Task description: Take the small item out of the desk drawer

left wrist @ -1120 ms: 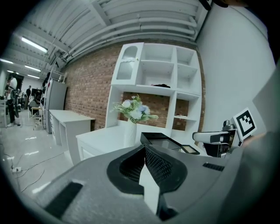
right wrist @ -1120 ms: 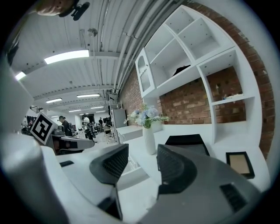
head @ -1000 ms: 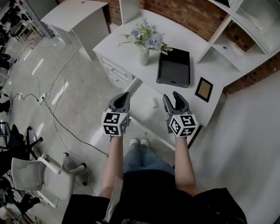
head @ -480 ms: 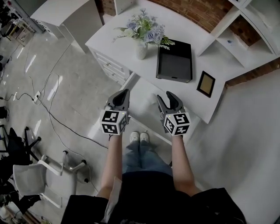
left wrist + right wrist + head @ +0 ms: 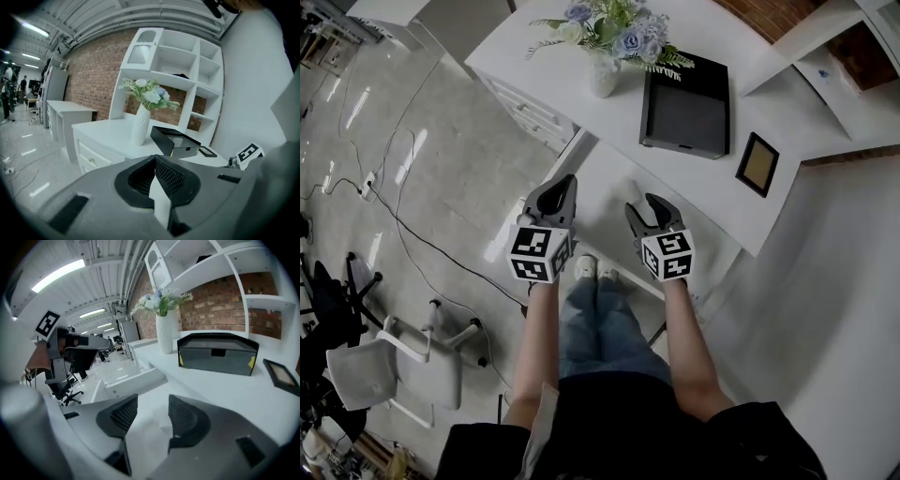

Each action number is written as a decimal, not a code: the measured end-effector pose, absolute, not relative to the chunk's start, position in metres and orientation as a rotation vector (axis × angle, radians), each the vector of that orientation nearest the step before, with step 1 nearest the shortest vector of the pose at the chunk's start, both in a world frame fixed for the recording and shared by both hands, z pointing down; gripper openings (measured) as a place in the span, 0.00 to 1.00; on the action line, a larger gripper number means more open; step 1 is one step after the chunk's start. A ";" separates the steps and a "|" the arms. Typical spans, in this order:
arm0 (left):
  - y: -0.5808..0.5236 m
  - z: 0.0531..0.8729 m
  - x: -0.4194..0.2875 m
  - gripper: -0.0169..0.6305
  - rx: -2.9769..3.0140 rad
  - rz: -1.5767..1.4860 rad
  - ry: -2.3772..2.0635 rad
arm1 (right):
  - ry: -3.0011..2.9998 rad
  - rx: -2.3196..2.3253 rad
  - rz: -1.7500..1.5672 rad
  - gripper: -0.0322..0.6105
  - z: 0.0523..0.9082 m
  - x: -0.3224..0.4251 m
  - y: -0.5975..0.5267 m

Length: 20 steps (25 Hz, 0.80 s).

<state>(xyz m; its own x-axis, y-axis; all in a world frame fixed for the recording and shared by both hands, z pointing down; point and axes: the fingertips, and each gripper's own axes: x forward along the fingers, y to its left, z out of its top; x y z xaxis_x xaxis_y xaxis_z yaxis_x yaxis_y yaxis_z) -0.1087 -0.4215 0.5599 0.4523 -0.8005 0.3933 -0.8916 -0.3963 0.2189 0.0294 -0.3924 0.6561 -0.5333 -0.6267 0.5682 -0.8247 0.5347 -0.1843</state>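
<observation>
The white desk (image 5: 572, 56) has its shallow drawer (image 5: 598, 178) pulled out toward me. My right gripper (image 5: 641, 204) hangs open over the drawer floor and hides the small item in the head view. In the right gripper view a small pale item (image 5: 164, 425) lies faintly on the drawer floor between the spread jaws of my right gripper (image 5: 152, 401). My left gripper (image 5: 564, 183) is shut and empty, held above the drawer's left edge. In the left gripper view my left gripper (image 5: 154, 158) points over the desk toward the vase (image 5: 140, 124).
On the desk stand a white vase of flowers (image 5: 605, 75), a black tray (image 5: 684, 108) and a small picture frame (image 5: 757, 164). A white shelf unit (image 5: 178, 61) rises behind. A drawer cabinet (image 5: 530, 108) is at the desk's left. A chair (image 5: 384, 366) and cables (image 5: 403, 234) are on the floor.
Both grippers have come closer to the drawer. The right gripper has shifted left over the small item, which now shows no more in the head view.
</observation>
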 end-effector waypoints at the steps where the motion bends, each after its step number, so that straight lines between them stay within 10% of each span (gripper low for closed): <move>1: -0.424 0.565 -0.109 0.04 2.306 0.320 -1.429 | -2.319 1.165 0.622 0.34 0.669 0.029 -0.393; 20: -0.431 0.608 -0.123 0.04 2.221 0.336 -1.446 | -2.057 1.028 0.680 0.30 0.787 0.029 -0.415</move>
